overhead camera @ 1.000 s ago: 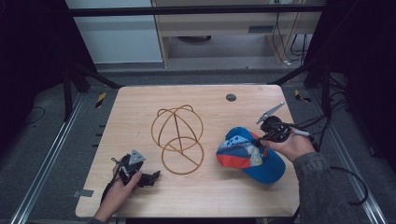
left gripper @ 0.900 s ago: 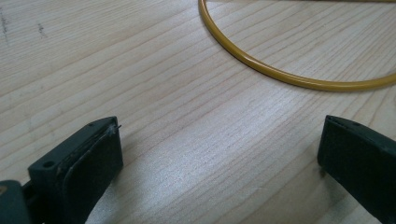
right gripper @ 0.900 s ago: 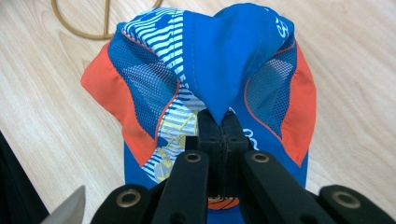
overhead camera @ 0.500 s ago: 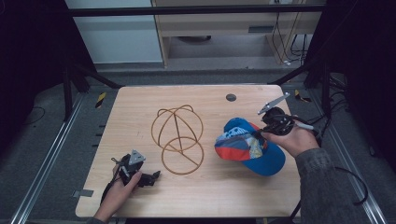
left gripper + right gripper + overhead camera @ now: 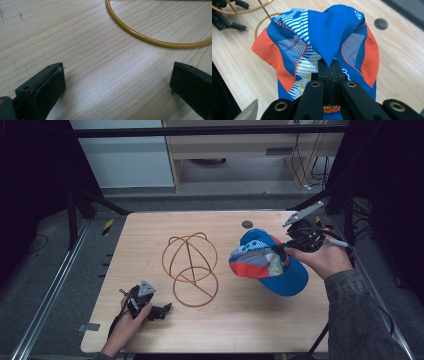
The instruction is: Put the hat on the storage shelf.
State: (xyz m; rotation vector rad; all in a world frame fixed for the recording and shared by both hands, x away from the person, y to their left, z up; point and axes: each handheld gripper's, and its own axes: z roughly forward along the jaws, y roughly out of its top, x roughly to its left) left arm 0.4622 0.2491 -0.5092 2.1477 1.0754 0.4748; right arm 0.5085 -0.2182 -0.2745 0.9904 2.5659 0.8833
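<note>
A blue, orange and white cap hangs over the right side of the table, lifted by its crown. My right gripper is shut on a fold of the cap's blue fabric, jaws pressed together. A yellow wire hat stand sits at the table's middle, a dome above a flat ring. My left gripper rests low at the front left, open, jaws wide apart with bare wood between them. The stand's ring curves just beyond its fingertips.
The wooden table has a small dark round hole near its back edge. Metal rails run along the left side, and black frame posts stand at both back corners.
The right gripper has lifted the cap and carried it toward the back of the table, tipping its crown toward the stand. The left gripper has stayed put.
</note>
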